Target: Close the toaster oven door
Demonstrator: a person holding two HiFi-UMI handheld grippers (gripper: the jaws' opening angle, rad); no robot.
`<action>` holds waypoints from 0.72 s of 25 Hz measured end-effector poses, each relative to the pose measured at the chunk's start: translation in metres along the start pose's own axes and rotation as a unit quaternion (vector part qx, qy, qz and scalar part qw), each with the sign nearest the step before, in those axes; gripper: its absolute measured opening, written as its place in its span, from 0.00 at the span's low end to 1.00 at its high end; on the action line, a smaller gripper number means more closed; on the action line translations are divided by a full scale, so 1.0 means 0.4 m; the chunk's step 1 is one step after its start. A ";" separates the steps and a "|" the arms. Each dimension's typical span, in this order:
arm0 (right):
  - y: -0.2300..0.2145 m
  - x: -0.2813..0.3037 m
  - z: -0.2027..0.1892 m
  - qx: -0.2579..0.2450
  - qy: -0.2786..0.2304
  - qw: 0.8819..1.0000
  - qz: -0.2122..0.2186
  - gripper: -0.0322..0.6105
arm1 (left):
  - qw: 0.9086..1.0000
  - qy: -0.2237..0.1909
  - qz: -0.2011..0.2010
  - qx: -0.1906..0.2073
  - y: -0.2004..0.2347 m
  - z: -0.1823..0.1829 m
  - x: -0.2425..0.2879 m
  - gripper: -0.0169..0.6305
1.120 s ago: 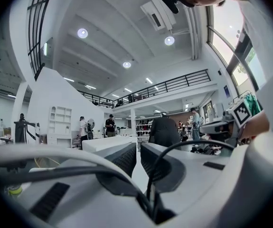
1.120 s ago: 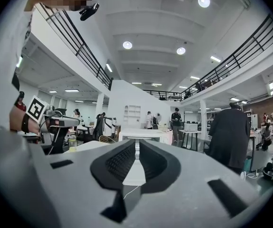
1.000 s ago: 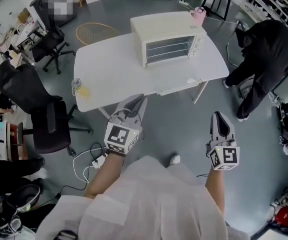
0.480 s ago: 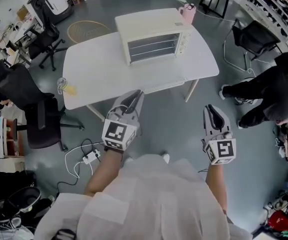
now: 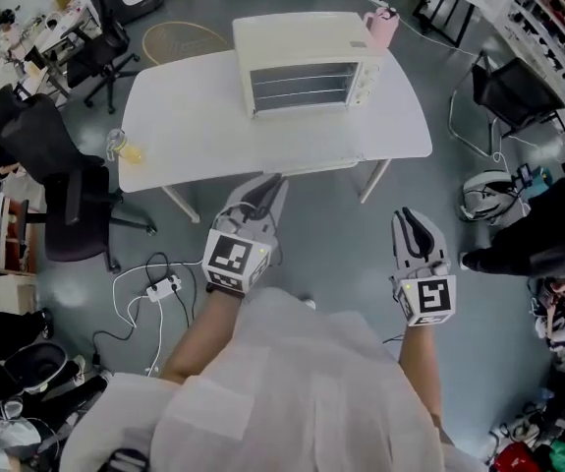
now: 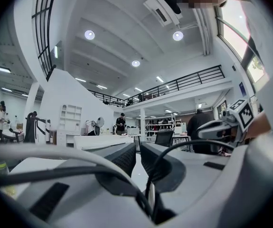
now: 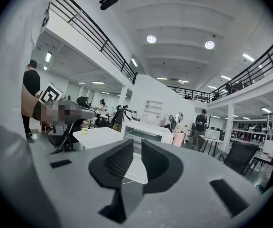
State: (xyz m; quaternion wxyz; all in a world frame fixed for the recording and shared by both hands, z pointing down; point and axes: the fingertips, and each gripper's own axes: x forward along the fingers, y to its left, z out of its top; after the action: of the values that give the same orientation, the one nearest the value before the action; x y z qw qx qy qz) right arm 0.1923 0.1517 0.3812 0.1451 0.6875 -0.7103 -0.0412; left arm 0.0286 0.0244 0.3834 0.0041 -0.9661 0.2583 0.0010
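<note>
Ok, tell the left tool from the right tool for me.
The grey left tool nearly reaches the white table's near edge; the grey right tool sits farther back over the floor. The left tool slants right toward the cream toaster oven; the right points straight ahead. Both are empty, jaws slightly apart; the right's have just been opening.

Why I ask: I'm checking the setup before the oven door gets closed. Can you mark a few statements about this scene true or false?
1. The toaster oven stands on the white table. True.
2. The pink container is at the oven's left in the head view. False: it is at the oven's right.
3. The left gripper grips the oven. False: it is short of the table, jaws slightly apart, nothing between them.
4. A clear cup with something yellow stands near the table's left corner. True.
</note>
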 end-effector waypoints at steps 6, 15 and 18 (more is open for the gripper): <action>0.020 0.082 -0.016 -0.020 0.005 0.999 0.042 0.14 | 0.999 0.006 0.030 -0.011 0.044 -0.021 -0.013 0.07; 0.088 0.238 -0.033 -0.046 0.038 0.994 0.095 0.16 | 0.998 0.015 0.064 -0.024 0.175 -0.049 -0.007 0.07; 0.094 0.287 -0.022 -0.053 0.042 0.992 0.104 0.16 | 0.997 0.017 0.069 -0.024 0.216 -0.049 0.004 0.07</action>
State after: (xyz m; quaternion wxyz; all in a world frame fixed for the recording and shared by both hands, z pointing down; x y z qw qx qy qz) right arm 0.1567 0.0416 0.4166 0.2150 0.6025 -0.7679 -0.0345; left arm -0.0131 -0.0514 0.4023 -0.0230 -0.9457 0.3240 -0.0088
